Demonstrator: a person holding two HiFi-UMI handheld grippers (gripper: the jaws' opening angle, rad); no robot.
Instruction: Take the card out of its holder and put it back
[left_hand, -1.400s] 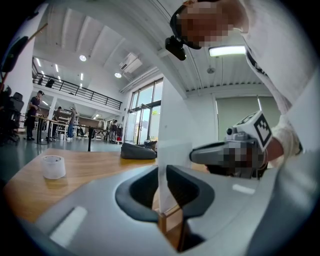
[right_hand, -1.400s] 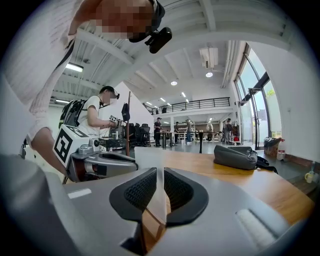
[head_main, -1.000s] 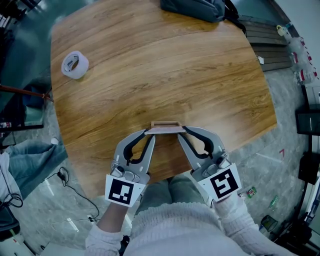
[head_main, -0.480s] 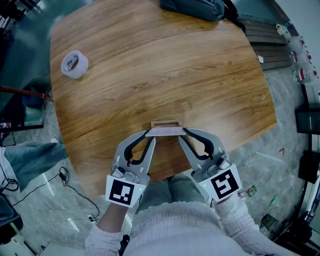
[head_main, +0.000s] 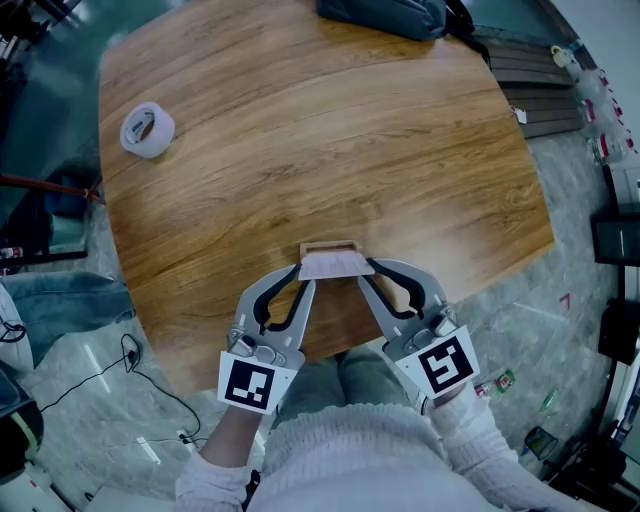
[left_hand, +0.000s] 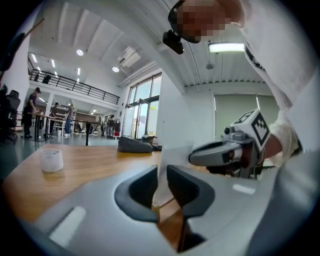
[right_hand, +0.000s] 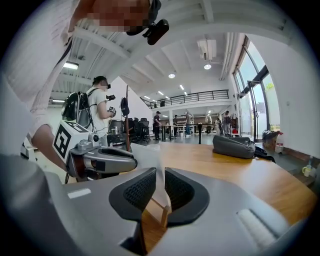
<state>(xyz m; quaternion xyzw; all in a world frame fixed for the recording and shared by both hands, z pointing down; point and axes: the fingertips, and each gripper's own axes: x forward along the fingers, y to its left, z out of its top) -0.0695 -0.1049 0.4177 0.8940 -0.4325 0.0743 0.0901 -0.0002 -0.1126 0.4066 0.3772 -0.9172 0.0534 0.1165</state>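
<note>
Card (head_main: 331, 265) is standing in the wooden holder (head_main: 329, 245) near the table's (head_main: 300, 150) 6 o'clock edge. Left gripper (head_main: 303, 276) is flanking it at 9 o'clock and right gripper (head_main: 362, 272) at 3 o'clock. Both sets of jaws are easing apart, each with a side edge of the card between its pads. More of the card's pale face is showing than a second ago. The left gripper has drifted slightly toward 4 o'clock. Tape roll (head_main: 147, 130) is sitting unchanged at 10 o'clock.

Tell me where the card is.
Head view, near table edge, centre: the card stands at its wooden holder, each end between the opening jaws of the left gripper and right gripper.
</note>
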